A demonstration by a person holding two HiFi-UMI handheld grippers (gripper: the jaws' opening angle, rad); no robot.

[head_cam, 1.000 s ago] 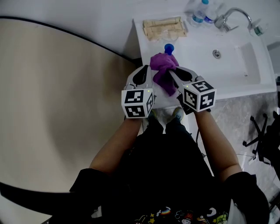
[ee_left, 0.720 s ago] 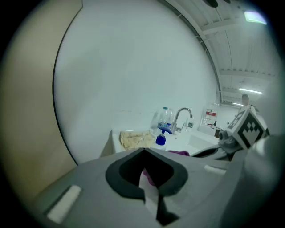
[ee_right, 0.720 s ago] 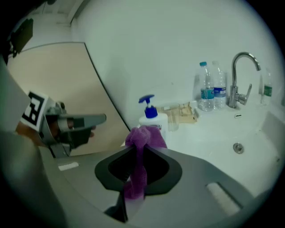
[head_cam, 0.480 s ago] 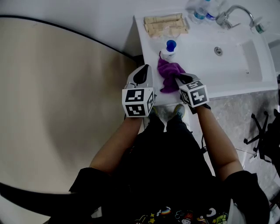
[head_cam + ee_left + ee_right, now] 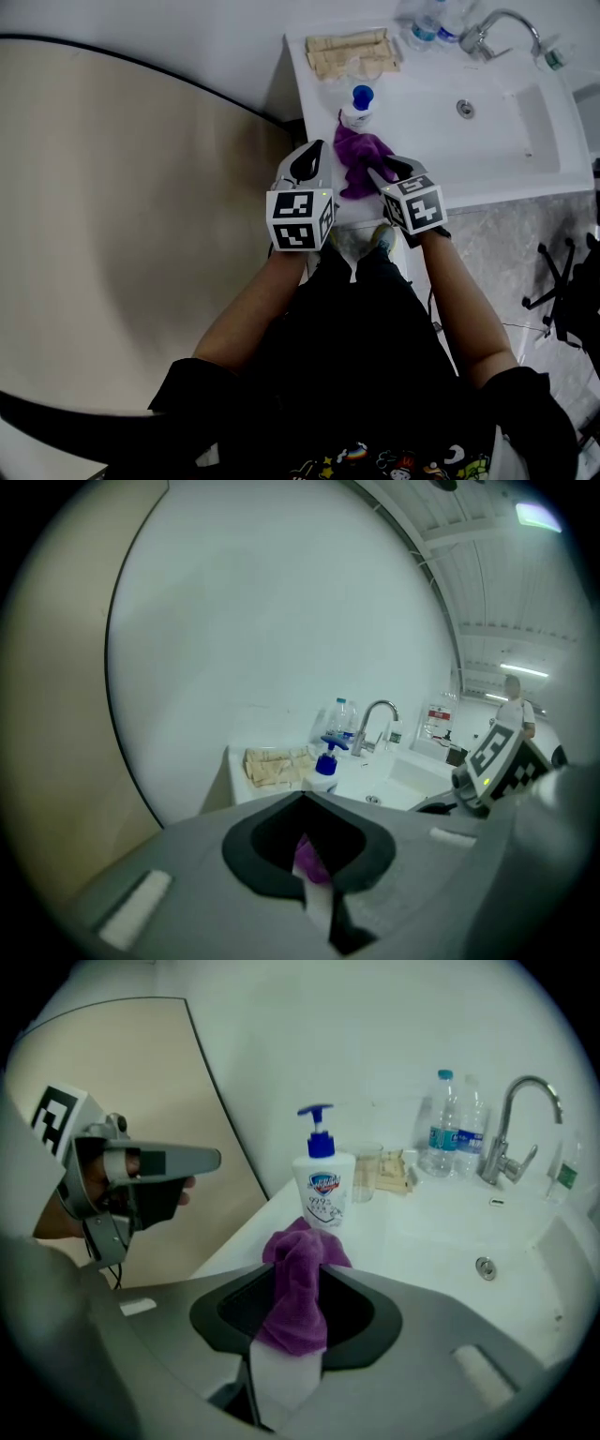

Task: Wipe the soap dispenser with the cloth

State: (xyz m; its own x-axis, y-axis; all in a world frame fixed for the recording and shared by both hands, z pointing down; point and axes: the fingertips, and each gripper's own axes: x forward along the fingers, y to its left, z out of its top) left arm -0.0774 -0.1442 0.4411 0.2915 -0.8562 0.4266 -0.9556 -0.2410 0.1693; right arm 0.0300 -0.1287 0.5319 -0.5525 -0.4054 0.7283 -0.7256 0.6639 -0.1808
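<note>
In the head view, the soap dispenser (image 5: 356, 112) was seen upright near the left end of the white table (image 5: 422, 122). The purple cloth (image 5: 359, 161) was bunched just in front of it and clamped in the right hand-held gripper (image 5: 377, 172), while the left hand-held gripper (image 5: 312, 152) was held just beside the cloth. Nothing steadied the bottle, so it was judged that a firm wipe could push it toward the table edge or tip it over. Whether cloth and bottle touched could not be settled from above, and the dispenser's body was largely covered by its blue pump and the cloth. In the left gripper view, the jaws were seen drawn together and empty, with a sliver of purple showing only beyond them. The dispenser (image 5: 325, 778) appeared small there and its base was cut off by the gripper's housing. In the right gripper view, the jaws were seen closed on the cloth (image 5: 300, 1283), whose free bunch stood just before the dispenser (image 5: 323, 1194). Only a narrow fold appeared to be gripped, so it was thought that the cloth could be dragged out of the jaws under hard rubbing. The bottle's foot was hidden behind the cloth, and contact between the two could not be confirmed.
</note>
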